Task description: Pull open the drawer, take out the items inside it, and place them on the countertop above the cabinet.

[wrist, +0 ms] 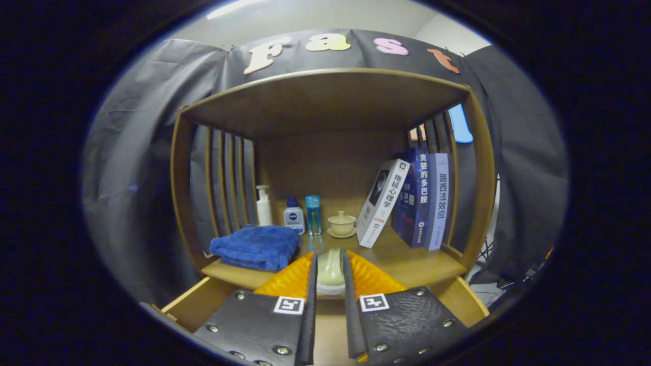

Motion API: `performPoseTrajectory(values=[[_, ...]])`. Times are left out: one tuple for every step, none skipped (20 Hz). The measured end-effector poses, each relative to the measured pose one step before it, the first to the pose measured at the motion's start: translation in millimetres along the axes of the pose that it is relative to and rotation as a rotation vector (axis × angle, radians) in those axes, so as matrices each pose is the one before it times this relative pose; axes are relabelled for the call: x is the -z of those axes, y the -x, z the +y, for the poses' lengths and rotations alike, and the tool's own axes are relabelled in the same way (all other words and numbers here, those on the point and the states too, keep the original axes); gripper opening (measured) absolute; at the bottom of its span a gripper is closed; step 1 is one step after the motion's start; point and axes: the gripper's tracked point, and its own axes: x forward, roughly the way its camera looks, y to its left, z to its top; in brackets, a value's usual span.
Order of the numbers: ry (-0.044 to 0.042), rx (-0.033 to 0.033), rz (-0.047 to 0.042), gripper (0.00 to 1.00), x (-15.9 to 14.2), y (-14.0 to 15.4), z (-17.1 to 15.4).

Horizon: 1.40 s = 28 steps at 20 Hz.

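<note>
My gripper [329, 258] is shut on a pale green ceramic cup [330, 269], which sits upright between the two fingers. It hovers at the front edge of the wooden countertop [407, 256], above the pulled-out drawer [190, 300]. The drawer's wooden walls show to either side of the fingers, and its inside is hidden behind them.
On the countertop lie a folded blue towel [257, 246], a white pump bottle [263, 206], a small blue-capped bottle [294, 216], a blue tube [313, 216], a lidded cream tea bowl on a saucer [341, 223] and three leaning books [407, 203]. A shelf roof and slatted sides enclose the space.
</note>
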Motion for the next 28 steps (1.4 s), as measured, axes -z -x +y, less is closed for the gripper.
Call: performPoseTrajectory(values=[[0.007, -0.00323, 0.00016, 0.26, 5.79, 12.61, 0.49], [0.00874, 0.00615, 0.00499, 0.25, 5.66, 11.46, -1.64], [0.00911, 0.01044, 0.01029, 0.26, 9.05, 12.2, -4.38], [0.00775, 0.00256, 0.00711, 0.26, 11.46, 12.36, 2.31], [0.00627, 0.00468, 0.00417, 0.25, 5.39, 10.01, -1.37], [0.00147, 0.00621, 0.00023, 0.25, 5.69, 10.95, -2.86], [-0.00227, 0.01191, 0.00495, 0.26, 7.16, 10.43, -3.58], [-0.00917, 0.00602, 0.00626, 0.25, 7.02, 11.77, -2.18], [-0.00855, 0.00478, 0.00654, 0.25, 6.16, 8.8, -0.13], [-0.00846, 0.00359, 0.00123, 0.25, 5.79, 10.8, -1.65], [0.00033, 0.00575, -0.0055, 0.25, 3.51, 7.09, -1.07], [0.00419, 0.0104, -0.00751, 0.26, 2.96, 6.15, -2.36], [0.00485, 0.00298, -0.00457, 0.25, 5.17, 6.1, -0.93], [0.00576, 0.00268, 0.00085, 0.25, 5.53, 6.23, 1.6], [0.00237, -0.00123, 0.00215, 0.25, 7.39, 8.67, 2.16], [0.00186, -0.00254, 0.00708, 0.26, 7.7, 5.54, 3.16], [0.00634, -0.00381, 0.01003, 0.25, 8.95, 4.63, 3.66], [0.01139, -0.00386, 0.01245, 0.25, 8.02, 4.15, 3.57], [0.01086, 0.001, 0.01262, 0.26, 9.36, 3.71, 2.89], [0.00729, -0.00294, 0.00757, 0.26, 6.36, 3.17, 3.62], [0.00344, -0.00504, 0.00734, 0.26, 5.97, 2.26, 3.83], [0.00252, -0.00872, 0.00932, 0.26, 5.39, 0.88, 4.97], [0.00099, -0.00183, 0.01196, 0.26, 6.61, 0.57, 1.58], [-0.00811, -0.00728, 0.00944, 0.26, 4.77, 0.15, 1.97], [-0.01063, -0.00351, 0.01238, 0.3, 4.67, -2.37, 3.45], [-0.00781, 0.00085, 0.01077, 0.32, 4.45, -1.34, -0.06], [-0.01059, -0.00663, 0.00803, 0.32, 3.1, -2.09, 1.96], [-0.01305, -0.01159, 0.00951, 0.34, 3.41, -2.67, 3.63]])
